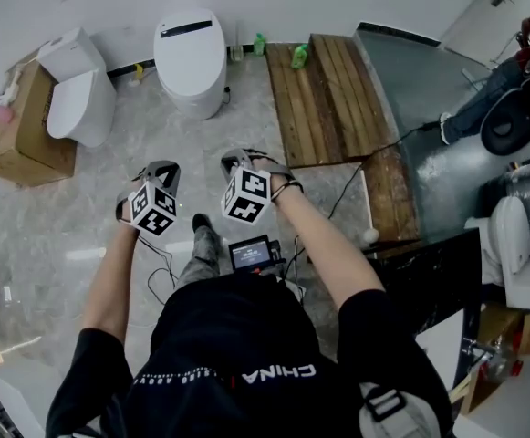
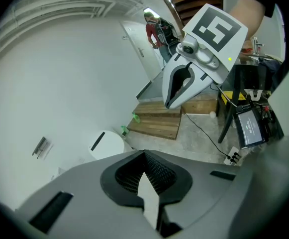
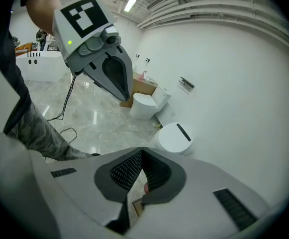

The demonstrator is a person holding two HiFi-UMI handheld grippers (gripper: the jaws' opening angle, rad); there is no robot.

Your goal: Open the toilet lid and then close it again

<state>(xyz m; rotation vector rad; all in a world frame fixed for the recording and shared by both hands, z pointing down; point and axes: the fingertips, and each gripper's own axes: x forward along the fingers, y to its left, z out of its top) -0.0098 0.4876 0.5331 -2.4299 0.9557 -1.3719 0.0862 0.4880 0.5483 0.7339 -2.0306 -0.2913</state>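
The step in hand looks to be the approach. The toilet (image 1: pixel 198 99) stands at the upper middle of the head view against the wall, its lid (image 1: pixel 189 53) down and well apart from both tools. The left tongs (image 1: pixel 161 173) and the right tongs (image 1: pixel 243 160) sit side by side in the middle of that frame. Each has its jaws pressed together with nothing between them, and each gripper view shows the ribbed dark pads meeting. To do this well, I would come in square to the front of the bowl and part one pair just short of the rim. I would catch the lid's front lip rather than its smooth top, since glossy white plastic likely gives little purchase. Then swing it up about the rear hinge and lower it gently. The lid is a rounded oval with a dark strip near its back edge. A second toilet (image 1: pixel 80 108) with a boxy tank stands at upper left beside a cardboard box (image 1: pixel 14 140). The floor (image 1: pixel 64 235) is pale polished stone, and slatted wooden boards (image 1: pixel 324 89) lie at upper right.
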